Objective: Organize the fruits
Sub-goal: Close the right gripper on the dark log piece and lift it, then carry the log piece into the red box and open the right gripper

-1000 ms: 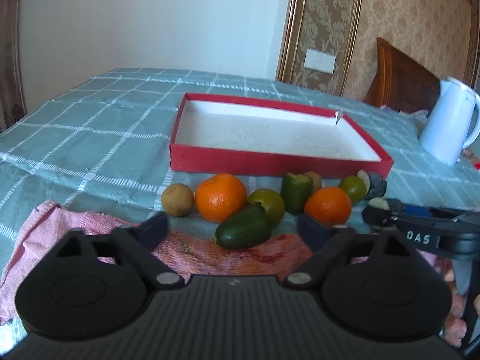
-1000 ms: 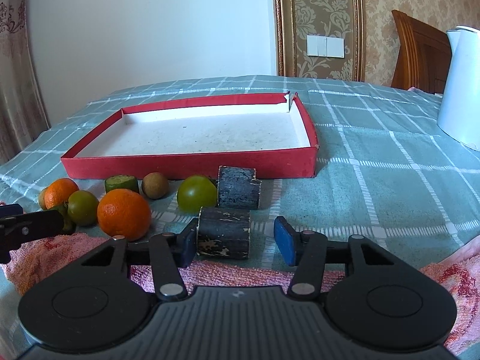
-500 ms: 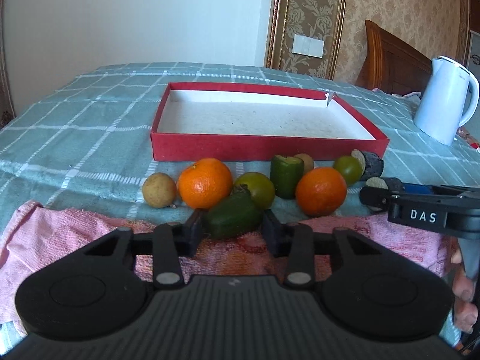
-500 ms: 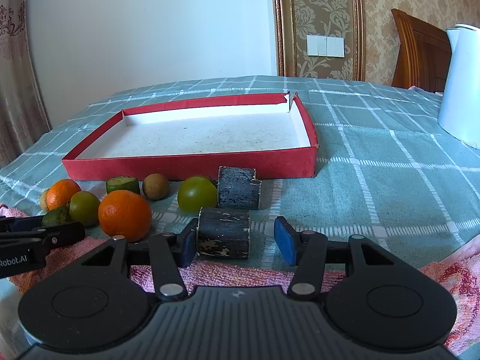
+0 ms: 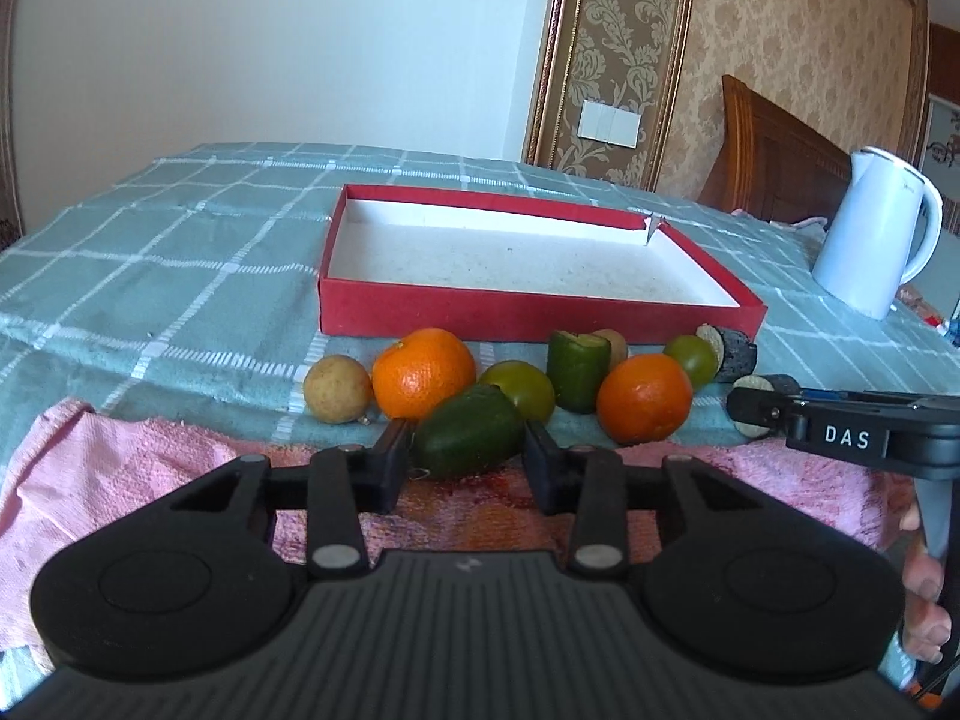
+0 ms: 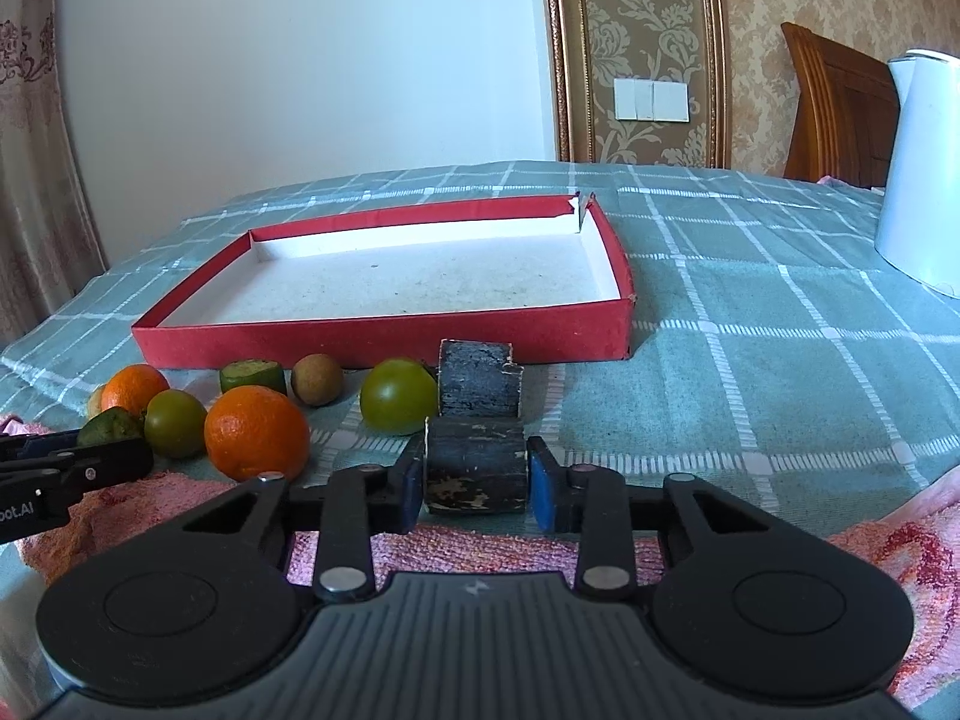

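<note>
My left gripper (image 5: pixel 468 450) is closed on the dark green avocado (image 5: pixel 468 439) at the near edge of the bed, over the pink towel (image 5: pixel 120 468); my right gripper (image 6: pixel 477 474) clamps a dark cylinder (image 6: pixel 477 465) lying on its side. Just behind them I see two oranges (image 5: pixel 424 373) (image 5: pixel 644 398), green fruits (image 6: pixel 399 395) and a second dark cylinder (image 6: pixel 479 387) lined along the near wall of the red tray (image 5: pixel 540 309). White kettle (image 5: pixel 876 240) stands toward the right edge.
</note>
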Motion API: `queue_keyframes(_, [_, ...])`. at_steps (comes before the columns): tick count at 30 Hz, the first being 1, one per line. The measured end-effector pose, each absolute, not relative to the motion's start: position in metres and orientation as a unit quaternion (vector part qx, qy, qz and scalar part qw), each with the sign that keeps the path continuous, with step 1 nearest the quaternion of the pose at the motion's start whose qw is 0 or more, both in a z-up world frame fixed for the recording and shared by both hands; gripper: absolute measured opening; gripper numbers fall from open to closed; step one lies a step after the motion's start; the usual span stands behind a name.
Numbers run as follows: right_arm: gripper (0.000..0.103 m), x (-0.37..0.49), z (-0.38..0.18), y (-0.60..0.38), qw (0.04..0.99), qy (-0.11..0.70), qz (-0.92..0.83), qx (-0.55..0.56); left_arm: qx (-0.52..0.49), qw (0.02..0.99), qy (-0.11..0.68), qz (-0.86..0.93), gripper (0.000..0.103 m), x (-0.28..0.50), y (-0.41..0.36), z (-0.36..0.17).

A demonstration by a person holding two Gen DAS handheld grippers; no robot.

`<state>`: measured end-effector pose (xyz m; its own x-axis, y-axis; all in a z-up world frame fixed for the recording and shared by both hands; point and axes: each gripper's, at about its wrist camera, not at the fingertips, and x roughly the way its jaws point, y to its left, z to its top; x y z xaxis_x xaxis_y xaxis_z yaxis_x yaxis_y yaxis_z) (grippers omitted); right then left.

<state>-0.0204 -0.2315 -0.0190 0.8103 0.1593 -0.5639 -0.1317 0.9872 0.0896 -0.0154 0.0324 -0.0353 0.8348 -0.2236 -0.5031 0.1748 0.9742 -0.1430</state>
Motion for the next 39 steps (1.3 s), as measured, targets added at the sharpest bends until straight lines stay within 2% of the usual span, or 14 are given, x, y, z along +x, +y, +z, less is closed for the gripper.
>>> queue_keyframes(8, [0.033, -0.018, 0.008, -0.235, 0.960, 0.268, 0.081, 0.018, -0.037, 0.957, 0.265, -0.112, 0.036, -0.015, 0.032, -0.041])
queue_keyframes(11, [0.028, -0.010, 0.019, -0.235, 0.964, 0.254, 0.079, 0.008, -0.038, 0.957, 0.265, -0.115, 0.036, -0.015, 0.033, -0.041])
queue_keyframes(14, [0.028, 0.004, 0.028, -0.234, 0.967, 0.244, 0.071, -0.006, -0.036, 0.957, 0.264, -0.117, 0.037, -0.014, 0.034, -0.042])
queue_keyframes(18, [0.028, 0.008, 0.034, -0.242, 0.962, 0.257, 0.097, 0.009, -0.034, 0.957, 0.264, -0.119, 0.037, -0.015, 0.034, -0.043])
queue_keyframes(23, [0.028, -0.011, 0.015, -0.235, 0.944, 0.305, 0.120, -0.035, -0.033, 0.957, 0.262, -0.121, 0.037, -0.015, 0.033, -0.044])
queue_keyframes(25, [0.034, -0.016, 0.010, -0.236, 0.945, 0.306, 0.115, -0.033, -0.037, 0.956, 0.262, -0.123, 0.037, -0.015, 0.035, -0.044])
queue_keyframes(27, [0.052, -0.019, 0.010, -0.234, 0.945, 0.306, 0.106, -0.043, -0.040, 0.956, 0.265, -0.123, 0.037, -0.015, 0.035, -0.043])
queue_keyframes(35, [0.053, -0.022, -0.008, -0.228, 0.942, 0.316, 0.106, -0.042, -0.039, 0.956, 0.265, -0.123, 0.037, -0.015, 0.036, -0.043])
queue_keyframes(37, [0.049, -0.019, -0.013, -0.229, 0.943, 0.315, 0.095, -0.045, -0.040, 0.956, 0.265, -0.123, 0.037, -0.015, 0.035, -0.043])
queue_keyframes(38, [0.032, -0.018, -0.015, -0.229, 0.942, 0.318, 0.097, -0.044, -0.040, 0.956, 0.265, -0.123, 0.037, -0.015, 0.035, -0.043])
queue_keyframes(39, [0.032, -0.018, -0.016, -0.230, 0.942, 0.319, 0.099, -0.041, -0.039, 0.956, 0.264, -0.122, 0.037, -0.015, 0.034, -0.043])
